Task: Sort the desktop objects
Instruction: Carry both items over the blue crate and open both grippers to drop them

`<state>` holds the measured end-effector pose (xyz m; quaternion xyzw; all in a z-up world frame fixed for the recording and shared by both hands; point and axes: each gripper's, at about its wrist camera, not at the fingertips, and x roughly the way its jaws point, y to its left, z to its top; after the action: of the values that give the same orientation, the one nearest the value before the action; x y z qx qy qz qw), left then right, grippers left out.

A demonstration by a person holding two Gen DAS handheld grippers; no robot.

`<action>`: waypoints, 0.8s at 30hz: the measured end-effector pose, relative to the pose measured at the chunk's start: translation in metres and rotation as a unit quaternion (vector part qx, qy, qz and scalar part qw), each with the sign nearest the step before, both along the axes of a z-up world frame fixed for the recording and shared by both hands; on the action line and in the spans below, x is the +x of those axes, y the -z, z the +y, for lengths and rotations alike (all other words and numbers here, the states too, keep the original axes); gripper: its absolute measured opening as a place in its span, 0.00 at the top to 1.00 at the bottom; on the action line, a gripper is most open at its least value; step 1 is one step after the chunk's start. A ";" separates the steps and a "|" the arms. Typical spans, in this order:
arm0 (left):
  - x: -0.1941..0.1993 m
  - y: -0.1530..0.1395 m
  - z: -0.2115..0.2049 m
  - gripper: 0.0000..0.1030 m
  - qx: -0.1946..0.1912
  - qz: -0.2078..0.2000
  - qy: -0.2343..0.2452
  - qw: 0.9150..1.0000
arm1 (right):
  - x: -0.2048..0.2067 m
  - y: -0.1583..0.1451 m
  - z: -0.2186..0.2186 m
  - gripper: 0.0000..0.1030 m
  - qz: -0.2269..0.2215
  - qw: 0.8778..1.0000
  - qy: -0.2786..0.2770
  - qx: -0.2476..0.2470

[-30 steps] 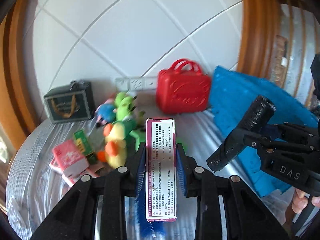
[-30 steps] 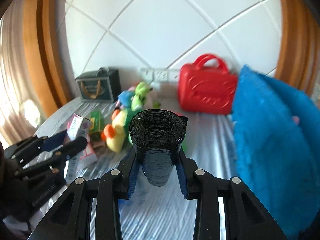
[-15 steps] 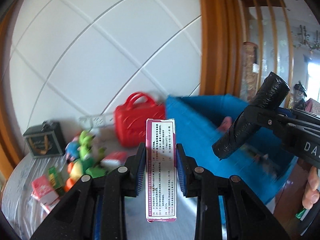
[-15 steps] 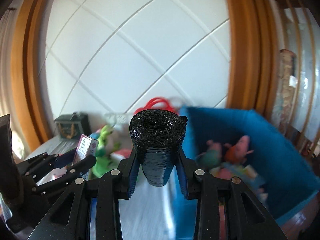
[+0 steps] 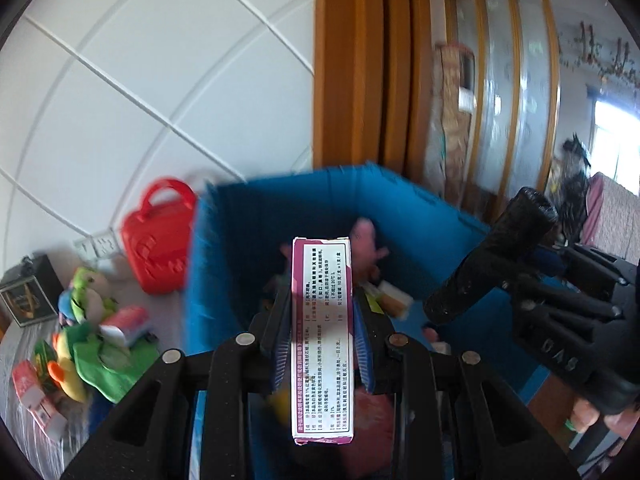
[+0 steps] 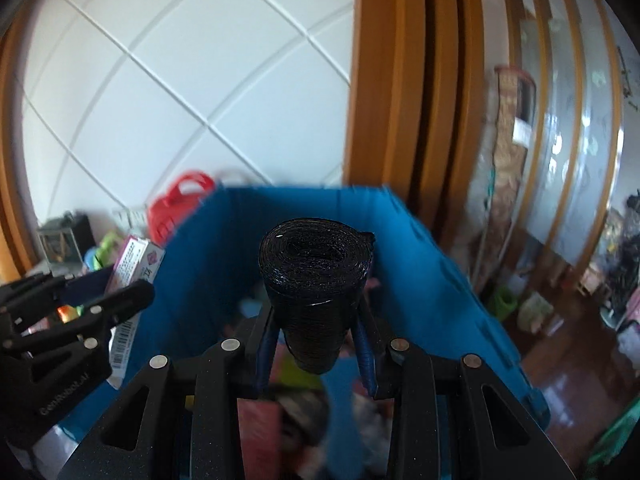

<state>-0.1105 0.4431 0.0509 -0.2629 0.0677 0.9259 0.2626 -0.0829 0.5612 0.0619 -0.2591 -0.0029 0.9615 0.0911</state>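
Observation:
My left gripper (image 5: 322, 312) is shut on a long pink-and-white medicine box (image 5: 323, 336) and holds it above the open blue storage bin (image 5: 304, 200). My right gripper (image 6: 316, 316) is shut on a black roll of bags (image 6: 316, 280), also above the bin (image 6: 440, 280). The roll also shows in the left wrist view (image 5: 492, 264), and the medicine box shows in the right wrist view (image 6: 132, 272). Pink plush toys (image 5: 366, 248) and small boxes lie inside the bin.
On the table to the left stand a red handbag (image 5: 160, 236), a dark gift box (image 5: 28, 292), plush toys (image 5: 88, 300), a green cloth (image 5: 116, 364) and pink cartons (image 5: 34, 396). A tiled wall and a wooden door frame (image 5: 360, 64) are behind.
Both grippers swung right from over the table to above the blue bin, each keeping hold of its object. The bin's inside has come into view.

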 end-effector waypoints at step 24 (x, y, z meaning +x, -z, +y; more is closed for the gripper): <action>0.001 0.028 0.039 0.39 -0.034 -0.044 -0.027 0.998 | -0.011 0.060 0.062 0.25 -0.095 0.995 0.005 0.006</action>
<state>-0.1091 0.4821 0.0226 -0.3139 0.0803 0.9173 0.2313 -0.0942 0.6230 0.0016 -0.3487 -0.0161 0.9321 0.0965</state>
